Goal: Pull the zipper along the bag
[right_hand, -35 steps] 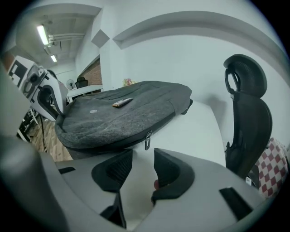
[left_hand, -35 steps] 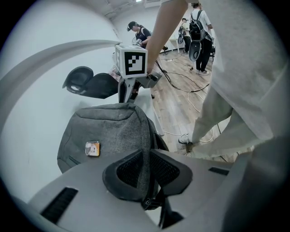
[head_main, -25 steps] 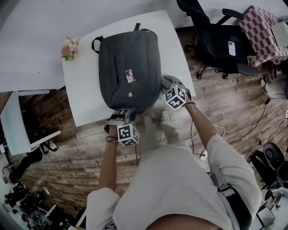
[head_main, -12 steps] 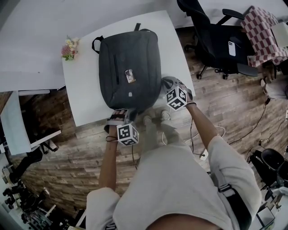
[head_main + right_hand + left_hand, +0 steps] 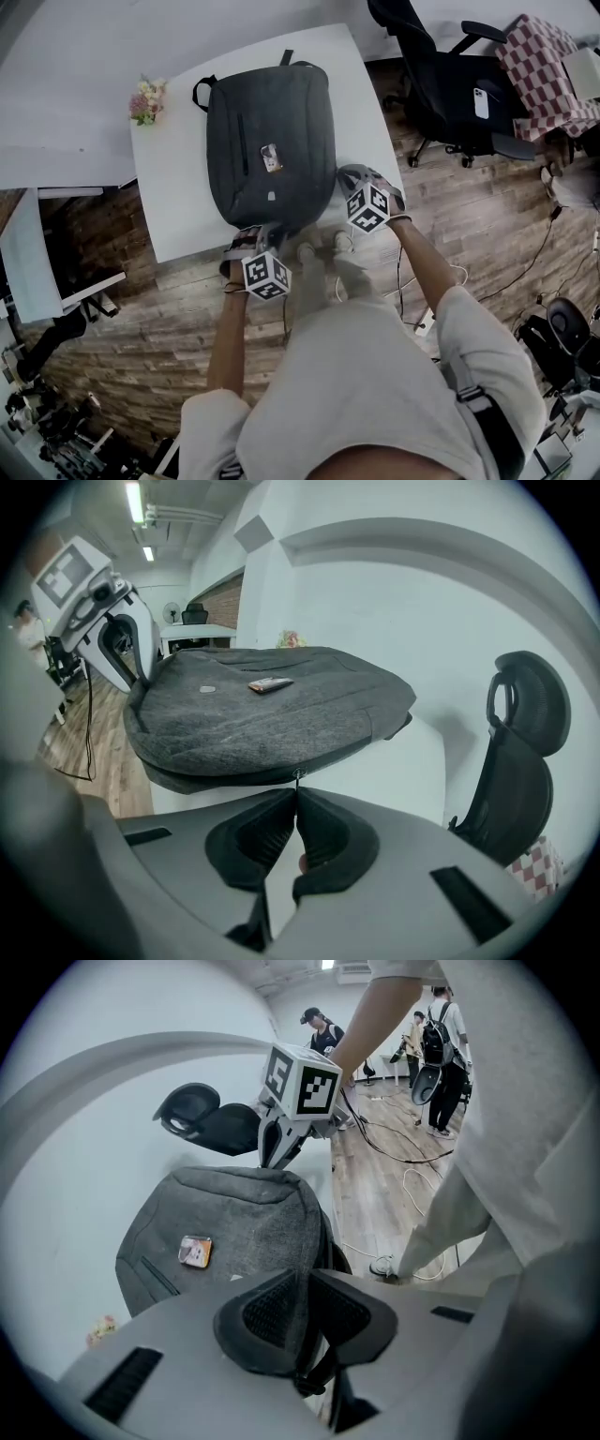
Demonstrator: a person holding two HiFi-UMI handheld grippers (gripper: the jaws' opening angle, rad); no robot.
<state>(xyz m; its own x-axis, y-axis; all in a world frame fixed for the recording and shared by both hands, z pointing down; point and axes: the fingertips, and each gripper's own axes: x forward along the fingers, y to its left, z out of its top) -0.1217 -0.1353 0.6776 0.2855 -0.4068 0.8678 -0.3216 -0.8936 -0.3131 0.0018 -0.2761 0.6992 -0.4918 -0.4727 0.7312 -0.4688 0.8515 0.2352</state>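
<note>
Grey fabric backpack (image 5: 272,141) lies flat on white table (image 5: 169,197). It looks soft and will bunch. Left gripper (image 5: 305,1274) is clamped on its 6 o'clock hem as an anchor. Right gripper (image 5: 296,794) has just been closing and now nips the small metal zipper pull (image 5: 297,777) at 4 o'clock. The tab is tiny and slippery, so it needs a deeper bite.

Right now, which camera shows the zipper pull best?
Right gripper view: the zipper pull sits pinched at the right gripper's jaw tips. In the head view that gripper covers it; the left gripper view shows the bag, no pull.
</note>
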